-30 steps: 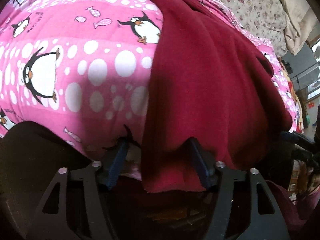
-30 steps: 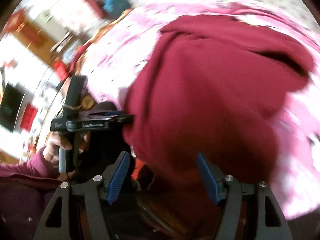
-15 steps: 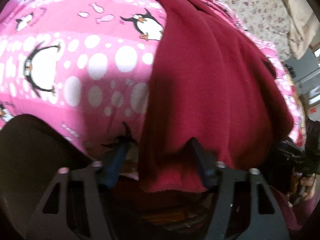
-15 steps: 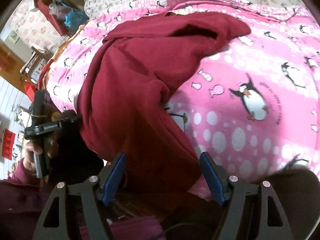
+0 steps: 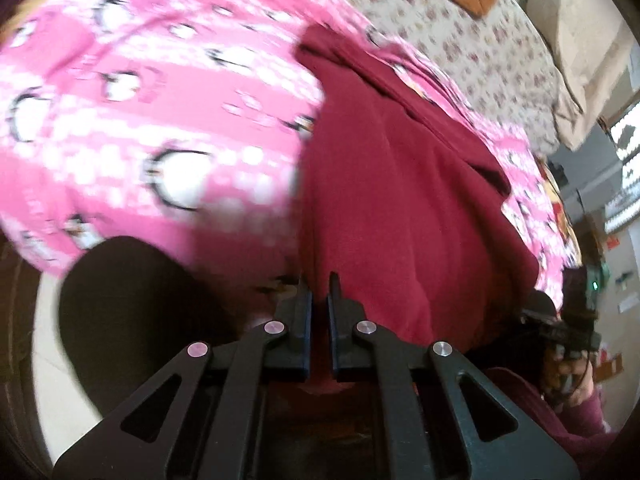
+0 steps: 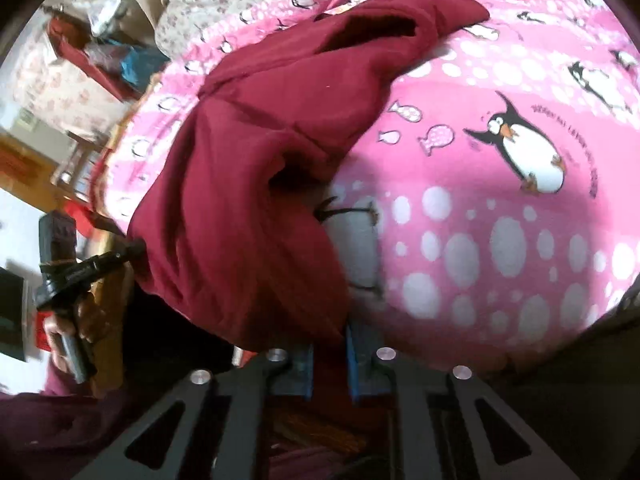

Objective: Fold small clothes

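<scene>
Jaws of the left gripper [image 5: 318, 294] and right gripper [image 6: 330, 354] are just finishing closing, pinching the near hem of the dark red fleece garment [image 5: 400, 208] on the pink penguin-print blanket [image 5: 120, 128], readying a fold.

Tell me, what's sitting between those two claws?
The dark red garment. In the right wrist view its near hem runs from the right claw to the left claw; both have just closed on it.

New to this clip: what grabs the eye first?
A dark red garment lies rumpled across a bright pink penguin blanket. Both grippers have just closed on its near hem: the left gripper at one corner, the right gripper at the other.
</scene>
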Action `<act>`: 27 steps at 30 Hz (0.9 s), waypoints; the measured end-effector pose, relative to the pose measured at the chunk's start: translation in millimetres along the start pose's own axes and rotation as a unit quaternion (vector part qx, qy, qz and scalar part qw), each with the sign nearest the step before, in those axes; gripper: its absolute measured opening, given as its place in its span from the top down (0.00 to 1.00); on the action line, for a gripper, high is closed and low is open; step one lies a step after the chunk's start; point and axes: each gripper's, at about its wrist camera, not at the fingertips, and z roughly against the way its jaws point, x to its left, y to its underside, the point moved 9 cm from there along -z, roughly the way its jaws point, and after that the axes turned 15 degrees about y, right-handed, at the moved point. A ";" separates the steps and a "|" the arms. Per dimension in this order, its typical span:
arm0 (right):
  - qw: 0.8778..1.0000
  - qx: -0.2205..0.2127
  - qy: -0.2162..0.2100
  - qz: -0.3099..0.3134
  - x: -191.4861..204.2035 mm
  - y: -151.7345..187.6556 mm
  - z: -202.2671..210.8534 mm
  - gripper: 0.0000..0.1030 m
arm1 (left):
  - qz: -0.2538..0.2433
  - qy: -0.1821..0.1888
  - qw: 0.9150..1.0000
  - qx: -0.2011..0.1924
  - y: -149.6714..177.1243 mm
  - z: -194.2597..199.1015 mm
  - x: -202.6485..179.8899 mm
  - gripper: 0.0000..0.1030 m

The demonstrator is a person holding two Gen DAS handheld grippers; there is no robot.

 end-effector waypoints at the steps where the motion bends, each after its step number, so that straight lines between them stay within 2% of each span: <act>1: 1.000 0.005 -0.010 0.003 4.4 3.4 1.0 0.88 | 0.009 -0.006 1.000 -0.004 2.1 6.6 9.5 0.95; 4: 0.999 0.021 -0.036 0.016 18.2 13.4 0.7 0.88 | 0.038 -0.016 0.999 -0.003 9.5 6.5 30.5 0.95; 6: 0.999 0.034 -0.026 0.019 19.2 16.3 -7.8 0.88 | 0.047 -0.014 0.999 0.000 11.9 1.1 34.6 0.95; 7: 0.999 0.040 -0.022 0.005 17.8 14.2 -13.4 0.88 | 0.043 -0.017 0.999 0.000 12.2 -1.3 32.8 0.95; 8: 0.998 0.054 -0.029 -0.023 12.8 13.6 -20.3 0.83 | 0.038 -0.019 0.999 0.002 13.1 -1.5 34.8 0.95; 9: 0.996 0.067 -0.034 -0.039 11.7 13.6 -25.3 0.76 | 0.039 -0.017 0.999 0.006 14.1 -4.0 35.3 0.95; 10: 0.994 0.083 -0.035 -0.056 7.8 16.0 -32.2 0.48 | 0.041 -0.015 0.999 0.009 15.7 -4.7 36.6 0.95; 11: 0.994 0.087 -0.030 -0.061 6.1 17.2 -35.6 0.30 | 0.042 -0.017 0.999 0.011 15.9 -6.1 37.1 0.95; 18: 0.994 0.096 -0.035 -0.035 19.7 15.0 -47.9 0.32 | 0.050 -0.025 0.998 0.022 12.9 -20.1 45.7 0.95; 20: 0.993 0.107 -0.033 -0.023 27.7 16.6 -55.5 0.52 | 0.051 -0.033 0.998 0.027 12.6 -26.0 46.5 0.95; 22: 0.993 0.110 -0.032 -0.006 34.8 18.0 -57.6 0.61 | 0.051 -0.037 0.997 0.036 12.5 -33.7 46.9 0.95; 23: 0.994 0.106 -0.033 0.001 37.9 17.7 -55.6 0.64 | 0.050 -0.040 0.997 0.040 12.3 -37.0 47.8 0.95; 25: 0.995 0.092 -0.032 0.009 41.3 15.6 -49.1 0.65 | 0.050 -0.046 0.997 0.047 12.9 -41.9 49.9 0.83; 27: 0.996 0.081 -0.033 0.011 43.2 14.4 -41.2 0.65 | 0.051 -0.043 0.996 0.052 12.9 -46.6 49.0 0.77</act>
